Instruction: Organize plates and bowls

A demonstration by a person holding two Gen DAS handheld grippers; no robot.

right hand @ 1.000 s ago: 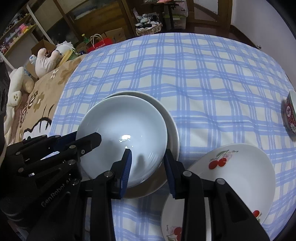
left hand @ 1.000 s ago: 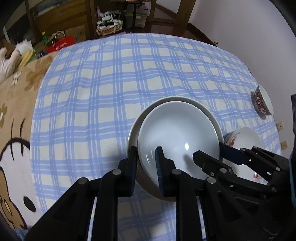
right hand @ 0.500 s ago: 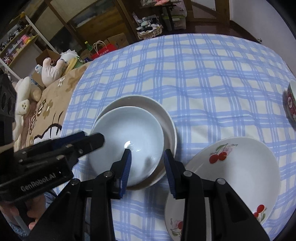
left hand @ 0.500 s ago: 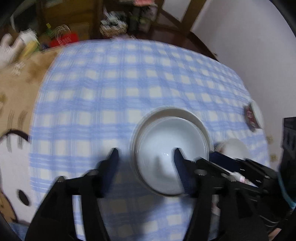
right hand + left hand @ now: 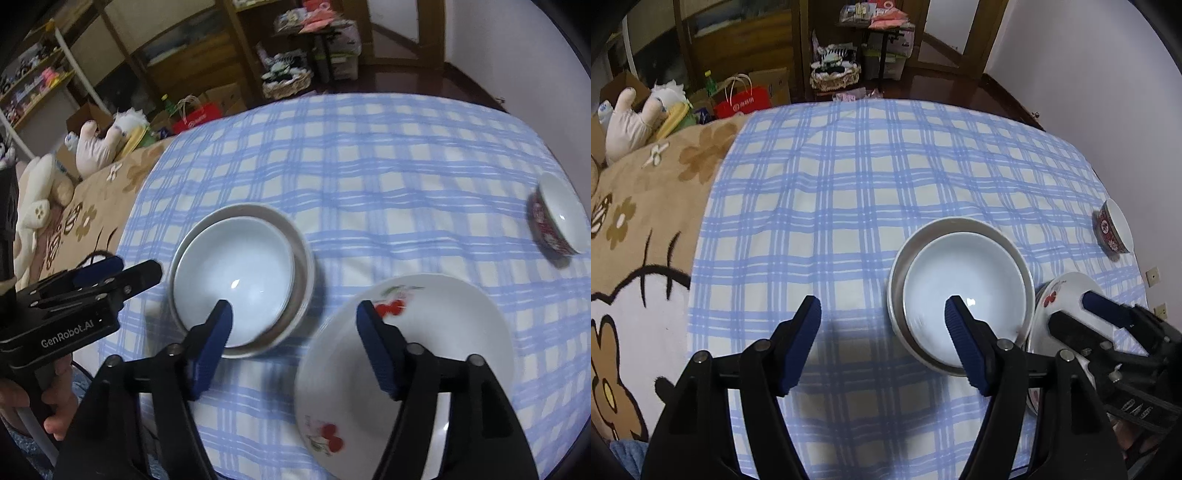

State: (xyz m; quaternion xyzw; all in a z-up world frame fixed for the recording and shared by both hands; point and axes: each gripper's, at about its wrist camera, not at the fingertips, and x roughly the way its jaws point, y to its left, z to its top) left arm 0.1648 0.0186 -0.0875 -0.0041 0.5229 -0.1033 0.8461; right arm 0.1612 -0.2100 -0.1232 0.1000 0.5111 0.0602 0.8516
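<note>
Both grippers are released with nothing between the pads: the left gripper (image 5: 882, 325) and the right gripper (image 5: 293, 328) have just been opening. The white bowl (image 5: 234, 273) sits nested in the larger bowl (image 5: 301, 258) at the near centre of the checked tablecloth (image 5: 369, 166). The cherry plate (image 5: 436, 332) lies just to its right; the red-patterned bowl (image 5: 554, 218) stands well apart, far right. Lift both grippers clear without nudging the stack. Approach the cherry plate at its rim, low and level.
</note>
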